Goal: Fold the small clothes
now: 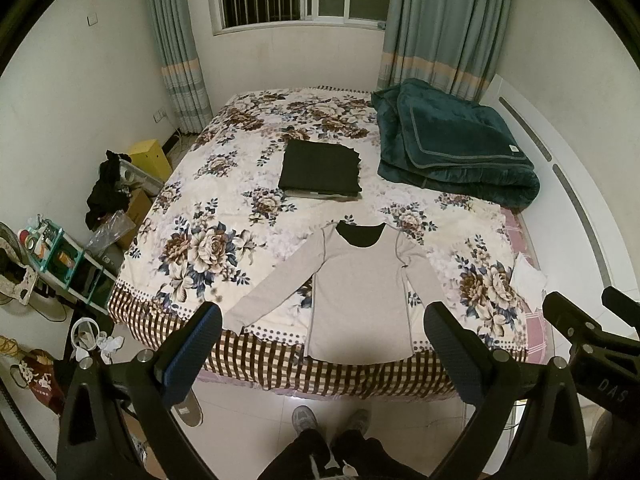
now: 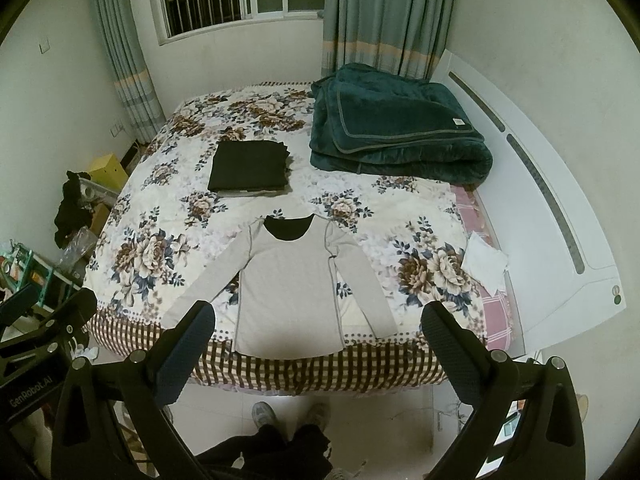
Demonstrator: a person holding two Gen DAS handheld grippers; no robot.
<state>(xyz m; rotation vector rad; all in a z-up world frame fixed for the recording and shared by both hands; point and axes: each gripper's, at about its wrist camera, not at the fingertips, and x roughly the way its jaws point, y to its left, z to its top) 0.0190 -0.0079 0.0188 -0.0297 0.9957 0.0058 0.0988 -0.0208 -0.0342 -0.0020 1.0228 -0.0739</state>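
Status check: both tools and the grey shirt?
Left tool open, empty. Right tool open, empty. Grey long-sleeve shirt flat, unfolded, sleeves spread, hem at the bed edge. Nothing on it; folded dark stack lies apart behind.

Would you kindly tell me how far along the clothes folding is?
Done: a dark folded stack sits mid-bed. In hand: nothing; the left tongs and right tongs are open above the bed edge. Left: the grey long-sleeved top lies flat and unfolded, sleeves spread.
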